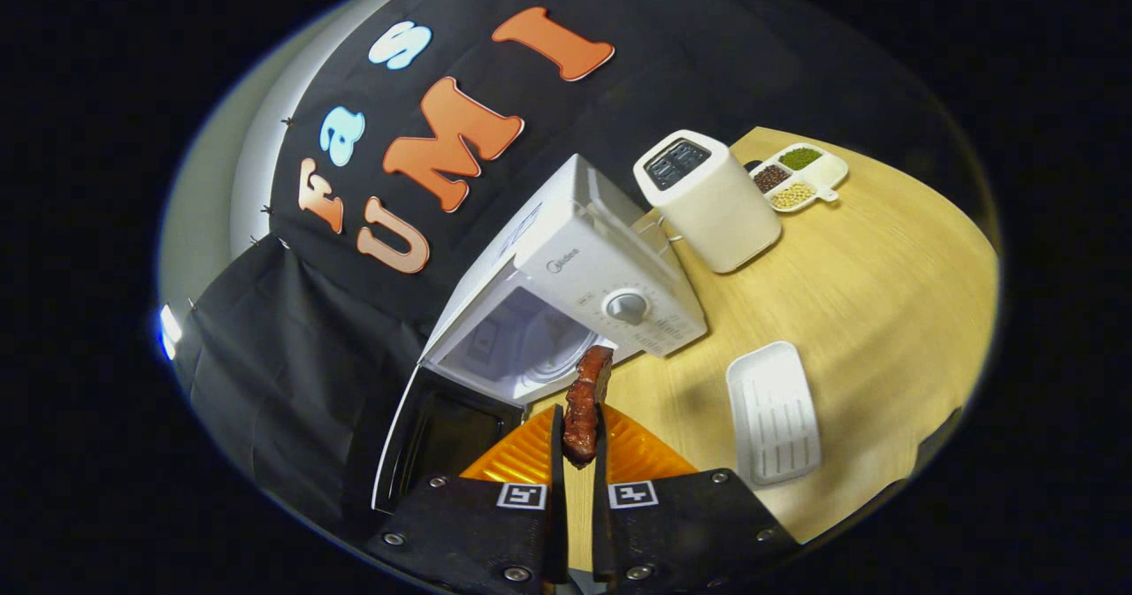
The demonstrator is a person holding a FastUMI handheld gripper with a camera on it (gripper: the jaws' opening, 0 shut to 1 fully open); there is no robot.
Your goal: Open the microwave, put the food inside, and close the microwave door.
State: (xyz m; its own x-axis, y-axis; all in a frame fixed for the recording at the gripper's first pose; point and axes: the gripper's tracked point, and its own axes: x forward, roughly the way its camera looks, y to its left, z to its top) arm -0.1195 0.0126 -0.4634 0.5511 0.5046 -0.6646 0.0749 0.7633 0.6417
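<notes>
In the gripper view, the claw point(579, 440) is pinching a reddish-brown strip of food point(585, 405), something like a piece of cooked meat, with both fingers point(555, 453) pressing on its lower part and the gap between them narrowed to the thickness of the piece. The strip is standing up out of the grip, its upper end reaching toward the microwave point(584, 277) just ahead.

The microwave is sitting on the wooden surface point(884, 312) with its door point(433, 440) swung wide open, hanging down and away beside the fingers. Its pale cavity point(522, 347) is showing, with the round turntable plate inside. So the opening step is done, and the carrying step is the one in hand: the food is hanging just in front of the cavity mouth, not yet inside.

A white ribbed tray point(774, 414) is lying on the surface beside the fingers. Farther off are a white toaster point(707, 202) and a divided dish of beans point(800, 175).

The next move calls for pushing the strip forward through the opening, over the turntable, lowering it, spreading the fingers, backing out clear of the door, and then swinging the door closed.
</notes>
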